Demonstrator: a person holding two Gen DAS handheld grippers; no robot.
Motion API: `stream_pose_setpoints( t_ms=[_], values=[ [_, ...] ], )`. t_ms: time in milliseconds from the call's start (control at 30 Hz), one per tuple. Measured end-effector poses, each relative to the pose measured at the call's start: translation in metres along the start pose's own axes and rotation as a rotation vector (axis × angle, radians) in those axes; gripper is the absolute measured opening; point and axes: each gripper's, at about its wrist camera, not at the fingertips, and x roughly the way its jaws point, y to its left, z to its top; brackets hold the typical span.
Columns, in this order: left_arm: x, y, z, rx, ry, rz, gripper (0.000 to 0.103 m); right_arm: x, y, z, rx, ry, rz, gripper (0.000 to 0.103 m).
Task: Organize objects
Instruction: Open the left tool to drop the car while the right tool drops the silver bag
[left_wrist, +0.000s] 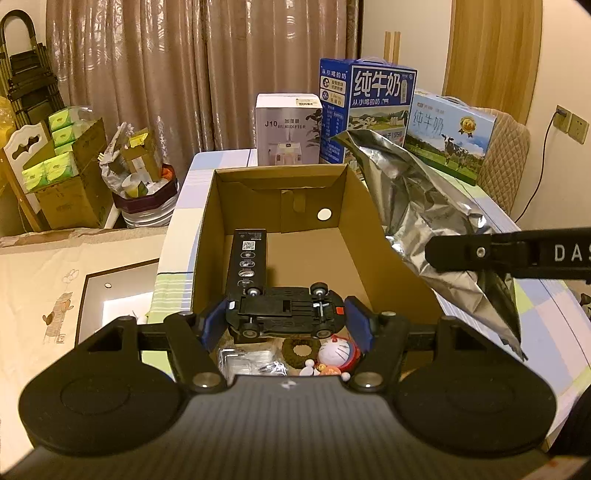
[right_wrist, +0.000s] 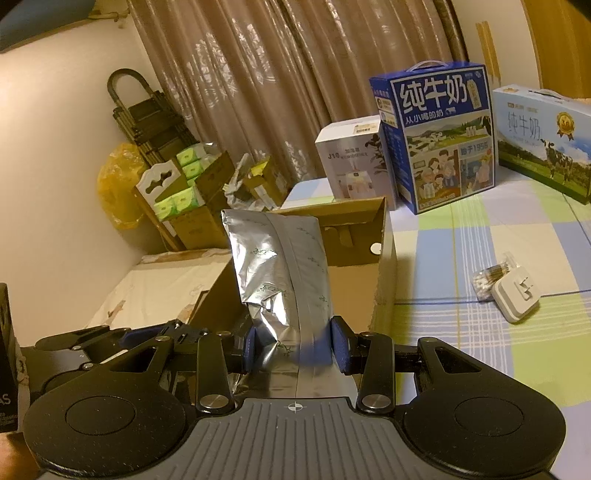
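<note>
1. The cardboard box stands open on the checked tablecloth and serves as the landmark here.
2. The left gripper hangs over the near end of the box, its blue pads clamped on the two ends of a black toy car — the car lies crosswise between them, underside and wheels turned toward the camera.
3. Inside the box, beyond the car, a long black carton lies flat on the floor against the left wall.
4. At the near end of the box, below the car, lie a brown ring, a round white cartoon-cat toy and some clear plastic packaging.
5. The right gripper grips a crinkled silver foil bag near its lower end, jaws narrow on it — the bag stands up over the right wall of the box.
6. Behind the box stand a white humidifier carton and a dark blue milk carton; a light blue milk carton sits to their right.
7. To the right of the box, well apart on the cloth, lie a small white device and a pack of cotton swabs, touching.
</note>
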Motion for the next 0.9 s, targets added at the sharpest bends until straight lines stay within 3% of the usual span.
stream_pose_setpoints(
  t_ms=[67,100,133,900],
  values=[
    [0.006,0.002,0.002,-0.006,-0.008,-0.013,0.066,0.003,-0.002,0.000,0.008,0.001,-0.002,0.038],
    [0.009,0.004,0.003,-0.017,-0.008,-0.014,0.079,0.004,-0.003,0.000,0.012,0.001,-0.002,0.038],
    [0.012,0.006,0.003,-0.029,-0.007,-0.011,0.081,0.005,-0.005,-0.001,0.015,0.002,-0.003,0.038],
    [0.009,0.018,-0.010,-0.020,0.025,0.027,0.080,0.008,0.003,0.001,0.053,0.004,0.005,0.038]
  ],
)
